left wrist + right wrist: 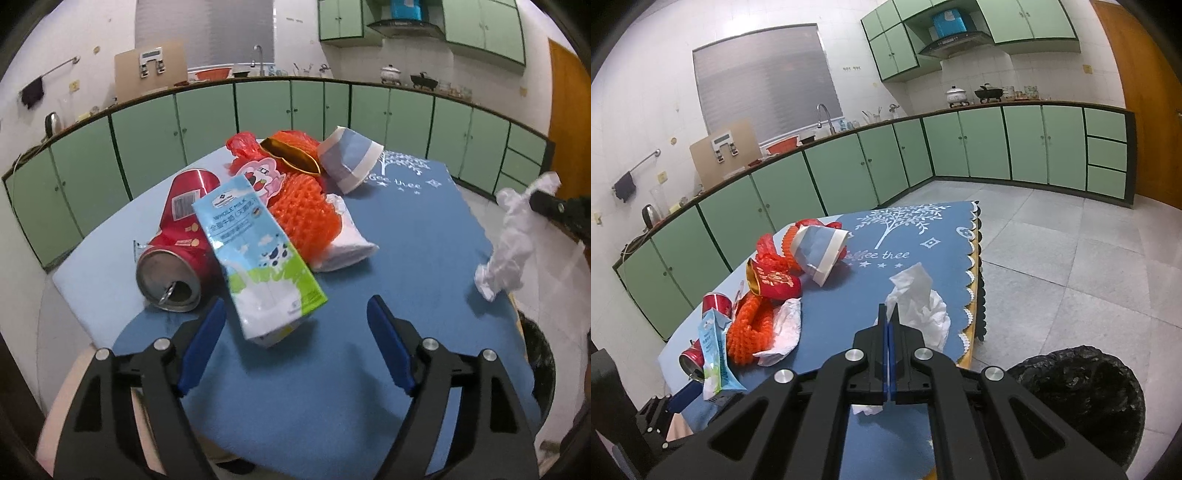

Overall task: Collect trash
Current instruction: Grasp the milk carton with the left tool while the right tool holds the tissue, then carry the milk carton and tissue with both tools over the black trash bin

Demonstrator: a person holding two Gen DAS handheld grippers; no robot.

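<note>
A blue and green milk carton (258, 251) lies slanted across a crushed red can (177, 251), and its near end reaches in between the fingers of my left gripper (295, 302). That gripper is open, with the left pad (207, 343) close to the carton and the right pad well clear of it. My right gripper (888, 314) is shut on a crumpled white tissue (919, 306) above the table's right edge. The same tissue (509, 240) hangs from the right gripper (535, 195) at the right of the left wrist view.
On the blue tablecloth (406, 240) lie an orange foam net (303, 214), a red and gold packet (291, 155), a tipped paper cup (351, 162) and a white wrapper (347, 247). A bin lined with a black bag (1082, 391) stands on the floor right of the table. Green cabinets run behind.
</note>
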